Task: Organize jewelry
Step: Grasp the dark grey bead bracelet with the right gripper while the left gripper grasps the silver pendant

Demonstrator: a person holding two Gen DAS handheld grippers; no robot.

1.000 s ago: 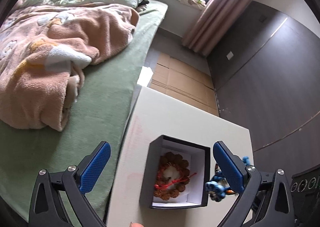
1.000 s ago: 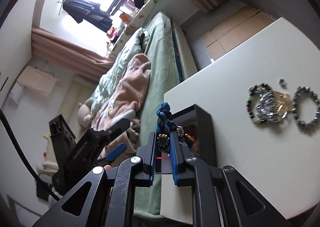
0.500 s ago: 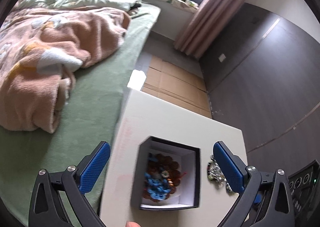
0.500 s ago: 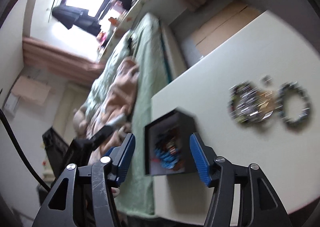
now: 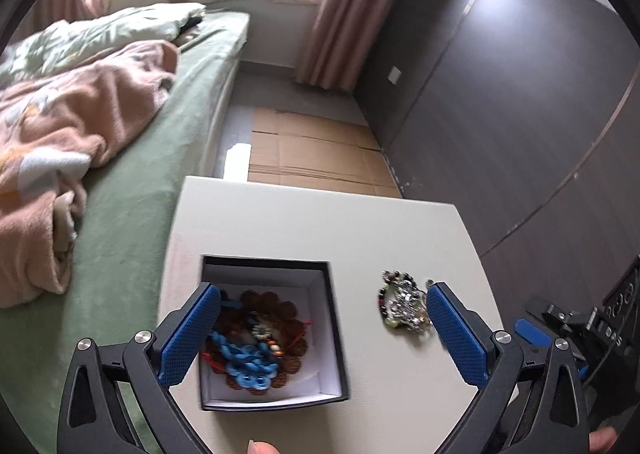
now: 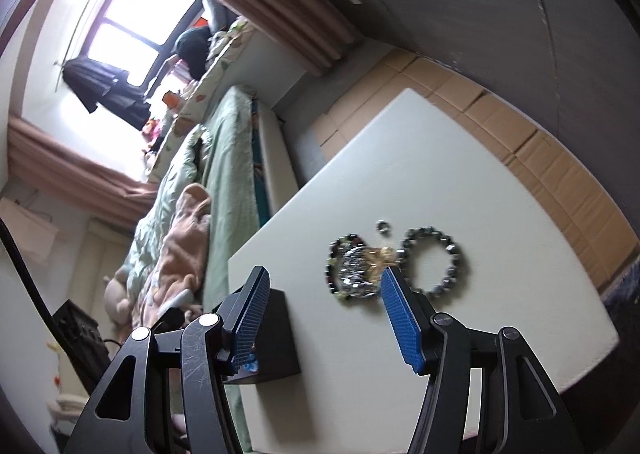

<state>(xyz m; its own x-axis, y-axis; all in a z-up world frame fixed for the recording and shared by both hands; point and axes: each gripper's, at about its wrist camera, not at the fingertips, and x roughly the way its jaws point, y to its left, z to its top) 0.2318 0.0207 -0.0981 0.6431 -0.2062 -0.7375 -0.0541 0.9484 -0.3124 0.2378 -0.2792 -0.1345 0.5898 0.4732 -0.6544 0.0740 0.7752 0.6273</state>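
Two grippers are mine, and both are open wide and hold nothing. My left gripper (image 5: pixel 320 330) hangs low in the frame over the black box (image 5: pixel 335 334). The blue bracelet (image 5: pixel 248 362) lies inside it, on top of a brown bead bracelet (image 5: pixel 280 310). My right gripper (image 6: pixel 324 318) points at the white table (image 6: pixel 480 174). A shiny jewelry pile (image 6: pixel 354 274) and a dark bead bracelet (image 6: pixel 434 262) lie mid-frame, touching.
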